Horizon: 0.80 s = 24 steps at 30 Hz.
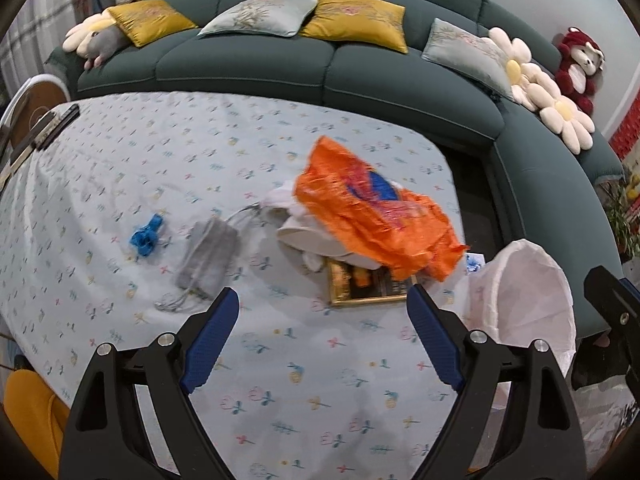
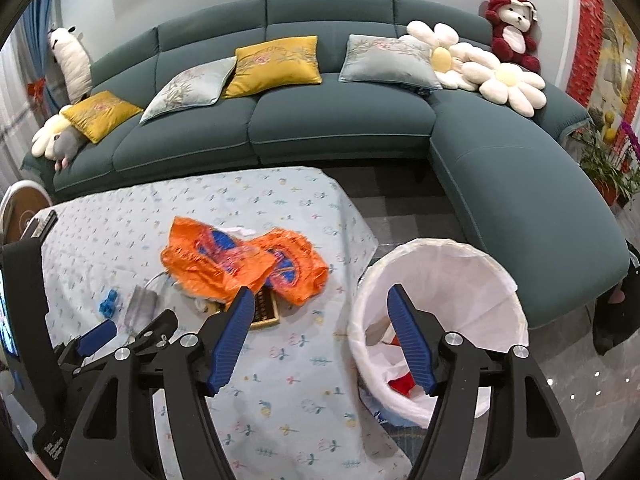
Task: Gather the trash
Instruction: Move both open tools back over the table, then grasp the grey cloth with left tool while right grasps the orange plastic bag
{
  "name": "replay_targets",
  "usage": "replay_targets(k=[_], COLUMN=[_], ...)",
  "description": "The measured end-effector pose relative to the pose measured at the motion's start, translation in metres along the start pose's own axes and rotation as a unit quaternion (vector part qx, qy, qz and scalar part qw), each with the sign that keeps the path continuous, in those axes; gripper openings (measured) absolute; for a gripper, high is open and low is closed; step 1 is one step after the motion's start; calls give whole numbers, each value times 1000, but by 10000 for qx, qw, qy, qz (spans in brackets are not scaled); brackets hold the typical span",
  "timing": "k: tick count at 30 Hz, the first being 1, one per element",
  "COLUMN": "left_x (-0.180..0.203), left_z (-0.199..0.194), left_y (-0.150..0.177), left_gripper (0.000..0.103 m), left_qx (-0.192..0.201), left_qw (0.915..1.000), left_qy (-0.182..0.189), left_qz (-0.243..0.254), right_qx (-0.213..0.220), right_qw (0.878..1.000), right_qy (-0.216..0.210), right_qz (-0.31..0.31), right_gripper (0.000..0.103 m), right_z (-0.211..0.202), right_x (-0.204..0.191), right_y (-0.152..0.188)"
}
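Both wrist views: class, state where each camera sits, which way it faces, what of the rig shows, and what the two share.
Left wrist: on the left gripper, angled down at the table; its open blue fingers show, with the right gripper at the right edge.
Right wrist: on the right gripper, angled down over table edge and bin; open fingers show, left gripper at lower left.
Shared: orange bag, bin, sofa.

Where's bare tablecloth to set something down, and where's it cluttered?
Free: the near strip of tablecloth under the left gripper, and the far stretch toward the sofa. Crowded: the middle band, where the blue scrap, grey pouch and orange bag lie, the bag partly covering a gold-framed box. The bin stands off the right edge.
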<state>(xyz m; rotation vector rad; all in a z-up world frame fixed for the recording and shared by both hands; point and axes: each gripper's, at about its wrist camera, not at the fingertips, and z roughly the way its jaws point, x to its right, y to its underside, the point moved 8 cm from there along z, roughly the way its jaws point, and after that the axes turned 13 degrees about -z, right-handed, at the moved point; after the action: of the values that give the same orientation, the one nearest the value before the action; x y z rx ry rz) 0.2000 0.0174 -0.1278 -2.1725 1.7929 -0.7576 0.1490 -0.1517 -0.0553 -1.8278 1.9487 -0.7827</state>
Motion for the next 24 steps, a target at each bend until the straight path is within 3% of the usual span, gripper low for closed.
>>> replay_targets(k=[15,24], left_x=[-91,-118], left_z=[18,36], left_y=[-14,-15], left_gripper=[84,84], left_qx=[-115,-309], left_qw=[9982,9973], left_qy=[-395,-433], left_qz=[-434,-496], right_qx=[-296,-559], right_qw=[9986,9969], right_qy=[-297,-396], right_qz=[-328,-381], right_gripper=[66,66], right_z=[18,41], right_x=[-68,-94], right_y=[11,21])
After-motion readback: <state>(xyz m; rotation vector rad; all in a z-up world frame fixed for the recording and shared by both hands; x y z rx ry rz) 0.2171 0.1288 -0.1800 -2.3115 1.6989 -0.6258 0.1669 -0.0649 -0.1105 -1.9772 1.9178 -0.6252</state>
